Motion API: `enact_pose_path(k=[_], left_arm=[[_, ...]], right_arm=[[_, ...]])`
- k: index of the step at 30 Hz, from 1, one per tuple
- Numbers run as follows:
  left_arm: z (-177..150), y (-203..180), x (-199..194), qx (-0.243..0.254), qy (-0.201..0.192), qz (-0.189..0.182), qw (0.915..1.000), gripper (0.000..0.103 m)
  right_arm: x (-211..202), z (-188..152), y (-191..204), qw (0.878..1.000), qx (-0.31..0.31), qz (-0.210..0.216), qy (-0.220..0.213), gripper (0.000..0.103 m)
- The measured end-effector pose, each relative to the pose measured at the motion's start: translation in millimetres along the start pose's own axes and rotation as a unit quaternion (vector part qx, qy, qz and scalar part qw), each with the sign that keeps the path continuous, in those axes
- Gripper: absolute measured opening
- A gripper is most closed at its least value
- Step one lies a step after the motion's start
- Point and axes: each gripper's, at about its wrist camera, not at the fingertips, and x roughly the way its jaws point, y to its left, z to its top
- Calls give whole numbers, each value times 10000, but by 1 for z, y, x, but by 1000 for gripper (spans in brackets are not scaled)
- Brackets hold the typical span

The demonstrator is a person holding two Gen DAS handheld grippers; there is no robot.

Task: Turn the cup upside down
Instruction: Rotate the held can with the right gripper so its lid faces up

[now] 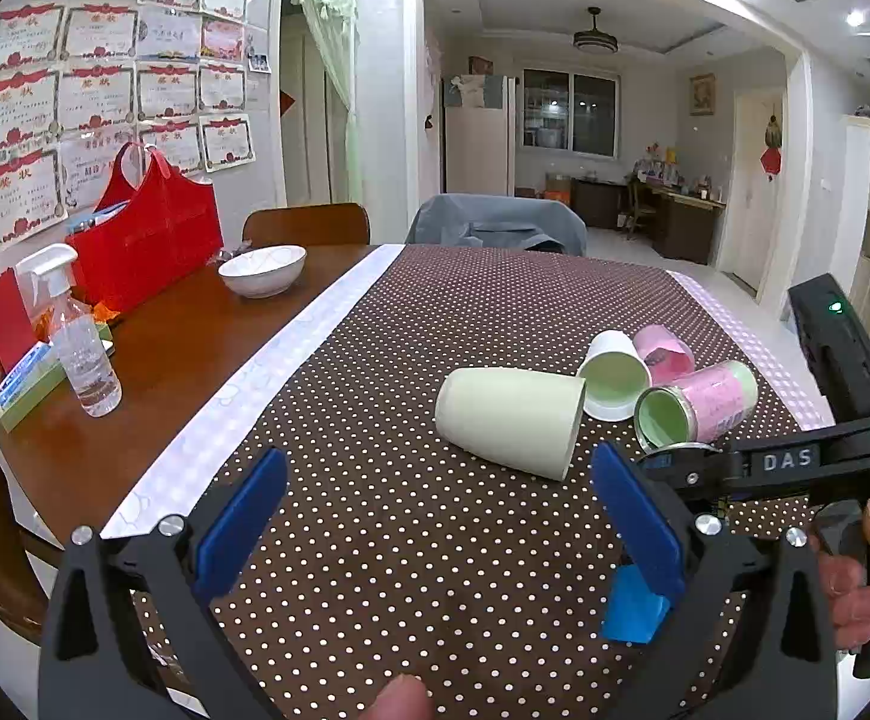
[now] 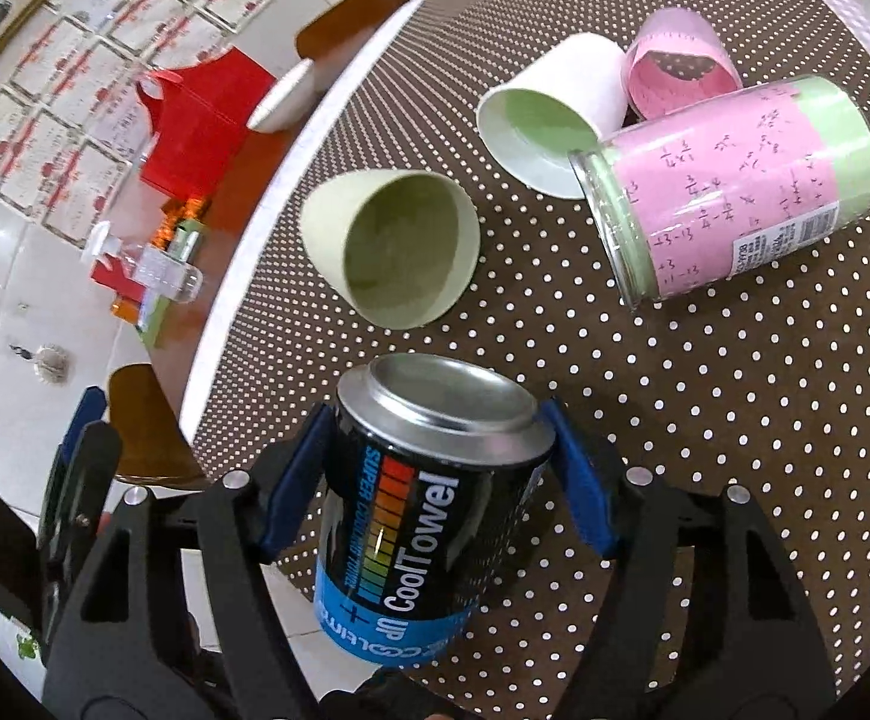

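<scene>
Clamping a black CoolTowel can [image 2: 435, 498] between its blue pads, right gripper [image 2: 441, 474] above the dotted tablecloth [image 2: 705, 420], left gripper [image 1: 438, 522] spread wide and empty, pale green cup [image 1: 510, 420] on its side mid-cloth, near the tabletop's right edge.

Black tool [image 1: 438, 531], blue pads [image 1: 243, 531], silver screws.

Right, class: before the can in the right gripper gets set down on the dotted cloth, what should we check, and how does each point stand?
1. Right gripper shut on the CoolTowel can: ok.
2. Can's metal end faces up and away: ok.
3. Bare spot on the dotted cloth beside the can: ok.
4. Left gripper open, holding nothing: ok.
5. Pale green cup on its side, not flipped: not ok.
6. Can's open end: cannot tell.
</scene>
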Motion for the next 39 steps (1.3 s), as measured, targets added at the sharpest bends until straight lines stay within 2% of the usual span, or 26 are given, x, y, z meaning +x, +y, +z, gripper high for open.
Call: enact_pose_path(k=[8,20,25,30,34,39], left_arm=[[2,-8,-5,90,-17,87,9999,99],[8,-24,-15,155,-69,74,9998,99],[11,-29,-20,142,-114,61,9998,99],[11,-34,-23,158,-127,38,9998,99],[10,-35,-23,107,-113,13,9999,99],[9,-34,-23,6,-102,7,9999,99]], right_arm=[[-29,-9,4,9965,-368,-111,-740,69],[-71,-11,16,9846,-713,-282,-1573,68],[-90,-18,27,9734,-1119,-584,-1914,68],[-104,-30,44,9541,-1694,-1012,-2251,68],[-105,-38,52,9426,-2043,-1242,-2329,68],[-98,-45,52,9345,-2327,-1440,-2275,68]])
